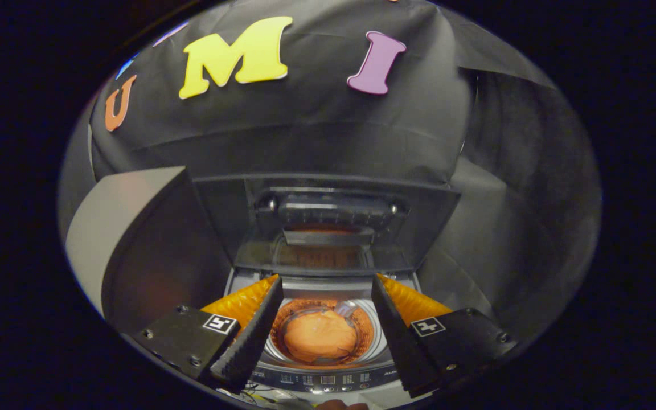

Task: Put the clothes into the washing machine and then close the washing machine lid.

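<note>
A: Quick pass. Where's the gripper (323, 319)?

B: Held above the washing machine (328, 378), looking down into the open top. Fingers spread wide, nothing between them, nothing pinched.

A: Clothes?

B: An orange bundle of clothes (320, 337) sits down in the drum (362, 324), seen through the gap between the two fingers and below them. Not touching either finger. So the loading half looks done, I'd say.

A: Lid?

B: The lid (328, 219) stands raised, folded up at the back of the opening, beyond the fingertips and above them in this view. Its long edge runs crosswise, side to side, square to the way the fingers point. Handle bar (the darker ribbed strip) faces the camera.

A: So the relation for the next move?

B: The lid is straight ahead of the fingers and well apart from them, roughly centred on the gap. My guess: reach forward and up to its near edge, then bring it down toward the control panel (328, 380) at the front.

A: Risks?

B: Wide fingers could catch the sides of the opening. Also a fingertip of a person (339, 405) shows at the very front edge, near the panel.
</note>
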Demonstrator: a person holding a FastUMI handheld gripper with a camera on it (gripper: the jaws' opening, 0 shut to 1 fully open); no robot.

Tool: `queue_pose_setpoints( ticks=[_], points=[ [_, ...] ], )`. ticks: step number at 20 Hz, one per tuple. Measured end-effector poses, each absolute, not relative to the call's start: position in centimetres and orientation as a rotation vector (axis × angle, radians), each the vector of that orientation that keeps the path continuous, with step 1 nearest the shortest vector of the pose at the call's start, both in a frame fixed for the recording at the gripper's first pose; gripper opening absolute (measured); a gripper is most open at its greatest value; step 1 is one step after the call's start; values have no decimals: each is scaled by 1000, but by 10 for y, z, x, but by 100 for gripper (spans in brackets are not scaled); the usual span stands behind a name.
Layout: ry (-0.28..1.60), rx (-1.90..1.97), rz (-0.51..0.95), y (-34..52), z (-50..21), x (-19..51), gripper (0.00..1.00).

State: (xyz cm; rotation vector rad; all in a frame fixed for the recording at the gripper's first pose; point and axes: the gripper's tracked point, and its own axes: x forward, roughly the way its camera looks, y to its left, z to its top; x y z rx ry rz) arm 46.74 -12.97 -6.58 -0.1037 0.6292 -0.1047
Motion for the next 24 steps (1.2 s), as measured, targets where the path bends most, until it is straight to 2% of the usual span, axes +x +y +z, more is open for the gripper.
queue_pose_setpoints(
  ticks=[9,24],
  points=[
    [551,-74,-64,-121,3,536,96],
    [621,-46,-77,-124,-18,609,96]
  ],
)
